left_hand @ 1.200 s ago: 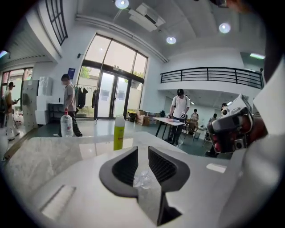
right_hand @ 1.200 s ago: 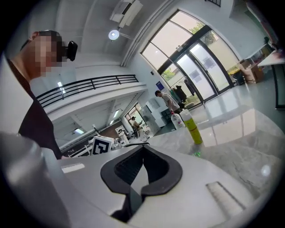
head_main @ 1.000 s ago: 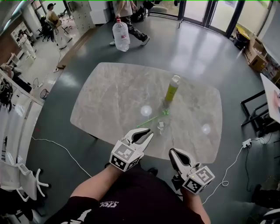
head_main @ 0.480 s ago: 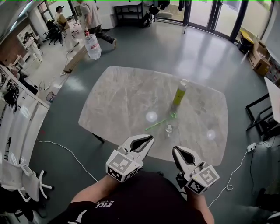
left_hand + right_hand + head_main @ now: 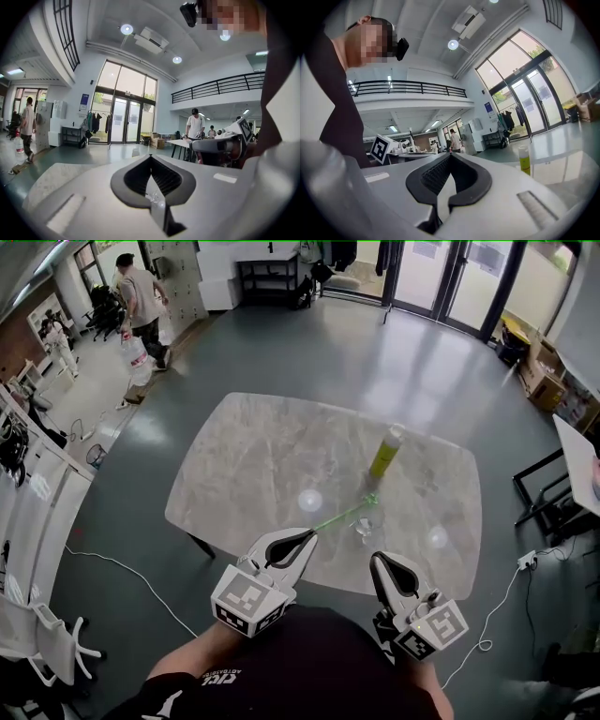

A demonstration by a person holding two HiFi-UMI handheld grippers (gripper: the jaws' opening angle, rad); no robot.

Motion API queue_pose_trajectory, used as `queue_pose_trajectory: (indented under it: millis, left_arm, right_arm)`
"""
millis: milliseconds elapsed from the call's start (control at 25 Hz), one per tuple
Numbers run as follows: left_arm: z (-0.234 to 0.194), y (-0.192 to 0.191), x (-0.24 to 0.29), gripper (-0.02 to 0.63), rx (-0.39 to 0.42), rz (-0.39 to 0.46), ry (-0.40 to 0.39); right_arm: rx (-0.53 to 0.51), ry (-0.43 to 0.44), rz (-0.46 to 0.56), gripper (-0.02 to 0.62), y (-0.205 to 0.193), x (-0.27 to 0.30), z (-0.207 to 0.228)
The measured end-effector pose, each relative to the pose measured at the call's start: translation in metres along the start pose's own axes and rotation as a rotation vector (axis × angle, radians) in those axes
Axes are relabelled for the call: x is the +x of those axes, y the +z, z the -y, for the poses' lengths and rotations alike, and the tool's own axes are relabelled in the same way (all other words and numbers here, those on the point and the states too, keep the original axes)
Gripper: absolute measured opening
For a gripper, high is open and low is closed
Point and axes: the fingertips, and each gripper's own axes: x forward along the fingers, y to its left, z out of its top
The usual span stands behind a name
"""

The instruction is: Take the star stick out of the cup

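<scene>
A thin green star stick [image 5: 343, 515] lies slanted on the marble table [image 5: 253, 456], its star end pointing toward the far right. Just right of it stands a small clear cup [image 5: 365, 522]; whether the stick touches the cup I cannot tell. My left gripper [image 5: 308, 538] [image 5: 149, 157] hovers at the table's near edge, shut with nothing between its jaws. My right gripper [image 5: 377, 560] [image 5: 450, 155] is beside it, held off the near edge, also shut and empty. Both stay short of the stick and cup.
A yellow-green bottle [image 5: 387, 451] [image 5: 525, 164] stands upright behind the cup. A person [image 5: 141, 306] carrying a big water jug walks at the far left. A cable [image 5: 122, 563] runs over the floor at the left, and a black-framed table [image 5: 562, 484] stands at the right.
The left gripper's jaws have come together from partly open. Both grippers drew back toward the table's near edge. The person with the jug walked off to the left.
</scene>
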Motion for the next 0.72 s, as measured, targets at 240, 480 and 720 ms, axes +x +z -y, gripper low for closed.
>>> queue_pose_trajectory:
  millis: [240, 480, 720]
  left_arm:
    - [-0.009, 0.022, -0.014, 0.003, 0.014, 0.025, -0.018]
    - [-0.019, 0.033, -0.027, 0.003, 0.01, 0.037, -0.022]
    - [-0.033, 0.033, -0.032, 0.003, 0.029, 0.026, 0.0]
  right_arm:
    - [-0.026, -0.002, 0.012, 0.012, 0.007, 0.008, -0.012]
    - [-0.059, -0.024, 0.037, 0.012, 0.018, 0.011, -0.02]
    - [-0.069, -0.048, 0.038, 0.012, 0.02, 0.013, -0.021]
